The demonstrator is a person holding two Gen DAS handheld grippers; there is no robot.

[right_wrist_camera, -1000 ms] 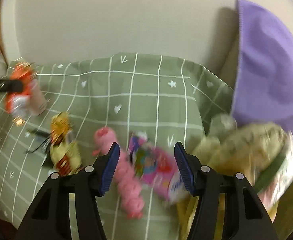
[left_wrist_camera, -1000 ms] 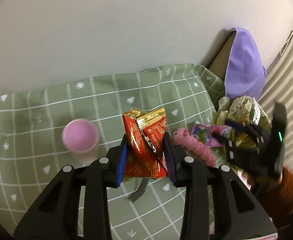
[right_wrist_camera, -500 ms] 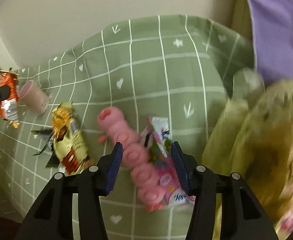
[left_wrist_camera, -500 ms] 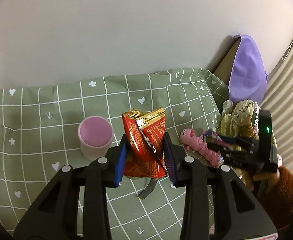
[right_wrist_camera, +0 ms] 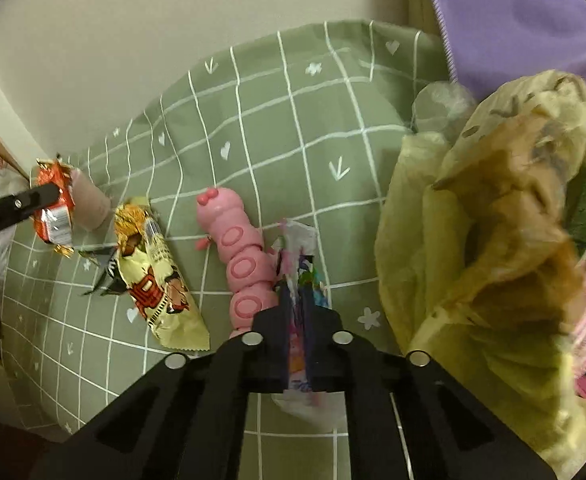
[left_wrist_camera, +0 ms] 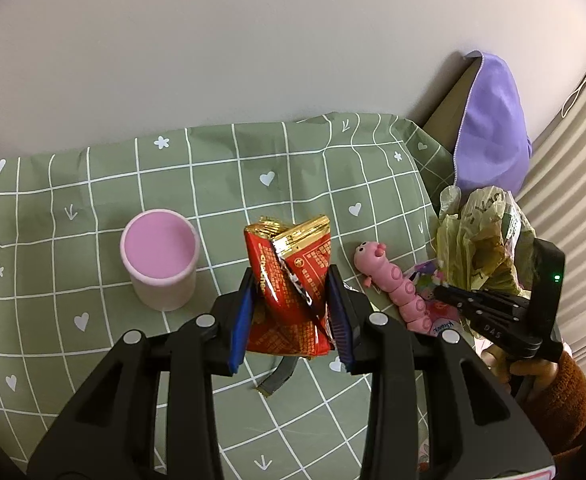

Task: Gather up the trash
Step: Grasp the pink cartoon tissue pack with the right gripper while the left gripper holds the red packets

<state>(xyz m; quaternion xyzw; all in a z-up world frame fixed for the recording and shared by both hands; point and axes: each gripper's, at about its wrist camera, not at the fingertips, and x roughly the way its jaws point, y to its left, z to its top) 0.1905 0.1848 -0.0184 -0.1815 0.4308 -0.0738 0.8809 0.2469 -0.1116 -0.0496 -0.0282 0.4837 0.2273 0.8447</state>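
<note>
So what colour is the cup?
Pink cup, lilac-pink inside; clearest in the left wrist view.

green checked cloth (right_wrist_camera: 301, 128) bears pink cup (left_wrist_camera: 159, 258), caterpillar toy (right_wrist_camera: 241, 256).

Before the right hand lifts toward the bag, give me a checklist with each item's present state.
1. Right gripper shut on the pink wrapper: ok.
2. Pink caterpillar toy outside the jaws: ok, though it lies right against them.
3. Left gripper clamping the red snack packet: ok.
4. Yellow-green trash bag mouth open: ok.
5. Yellow snack packet collected: not ok, it lies on the cloth.
6. Room inside the bag: cannot tell.
</note>
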